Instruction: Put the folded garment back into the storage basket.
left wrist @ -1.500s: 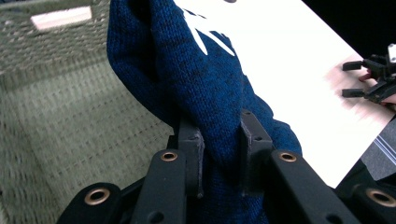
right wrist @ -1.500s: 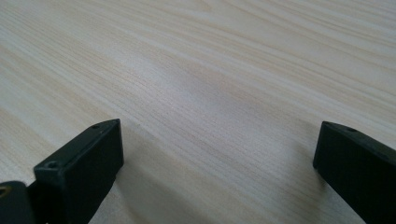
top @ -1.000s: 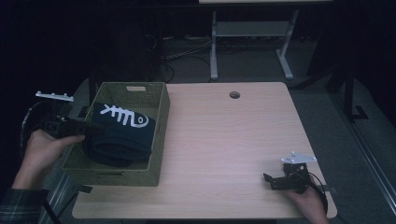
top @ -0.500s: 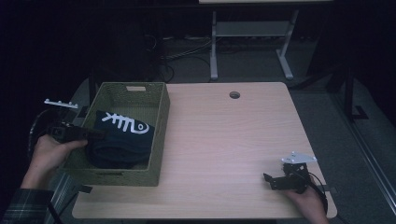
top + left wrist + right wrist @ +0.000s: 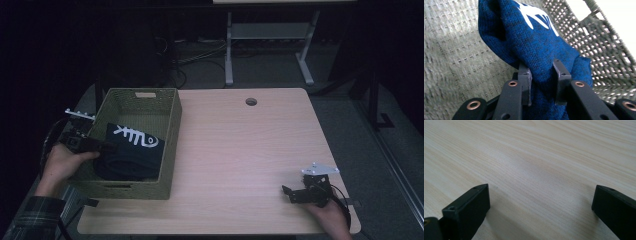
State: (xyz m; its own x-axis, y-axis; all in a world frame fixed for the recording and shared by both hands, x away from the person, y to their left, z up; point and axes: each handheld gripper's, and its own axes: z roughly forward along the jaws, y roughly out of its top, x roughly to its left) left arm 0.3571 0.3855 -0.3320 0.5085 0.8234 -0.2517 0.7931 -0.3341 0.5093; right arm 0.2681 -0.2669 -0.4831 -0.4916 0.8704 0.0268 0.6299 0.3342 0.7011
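The left hand-held gripper pinches a fold of the dark blue knitted cloth with a white fishbone print; its jaws have just been opening slightly, yet the knit is bunched between both black pads. In the high view this left hand-held gripper reaches over the left wall of the olive-green woven rectangular basket, held by the person's left hand. The cloth lies inside the basket, toward its near half, with the print facing up. The basket stands at the left edge of the light wooden desk, running from the far-left corner toward the near-left one.

The right hand-held gripper has its jaws spread wide over bare wood, with nothing between them. In the high view it rests near the desk's near-right corner, well apart from the basket.
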